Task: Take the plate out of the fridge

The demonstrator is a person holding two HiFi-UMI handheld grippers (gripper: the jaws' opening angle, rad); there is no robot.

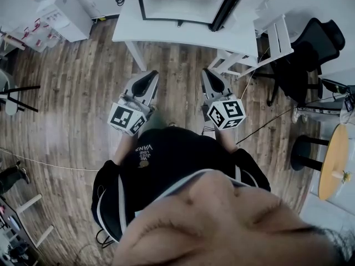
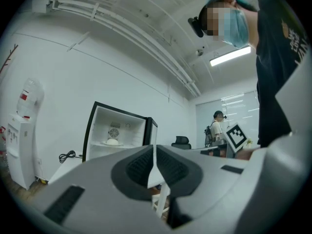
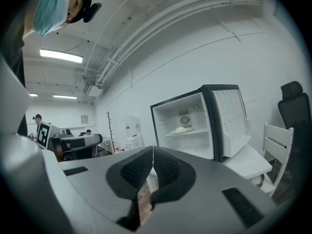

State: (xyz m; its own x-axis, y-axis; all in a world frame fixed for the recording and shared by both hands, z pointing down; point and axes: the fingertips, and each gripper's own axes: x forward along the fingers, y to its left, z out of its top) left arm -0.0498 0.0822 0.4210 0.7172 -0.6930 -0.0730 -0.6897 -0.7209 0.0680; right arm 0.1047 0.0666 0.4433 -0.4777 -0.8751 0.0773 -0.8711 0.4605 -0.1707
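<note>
Left gripper (image 2: 155, 160): jaws were clenched, empty.
Right gripper (image 3: 153, 162): jaws were clenched, empty.
Plate (image 3: 181, 129): lay on fridge (image 3: 191, 107) shelf, 1 o'clock of right jaws, well apart.

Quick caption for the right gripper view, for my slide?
Shut, empty right gripper faces the open black-framed white fridge with a pale plate inside.

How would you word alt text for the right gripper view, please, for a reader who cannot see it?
The right gripper, jaws shut and empty, fills the foreground, pointing toward a small fridge standing on a white table with its door open. A plate with something pale on it sits on the fridge's shelf.
</note>
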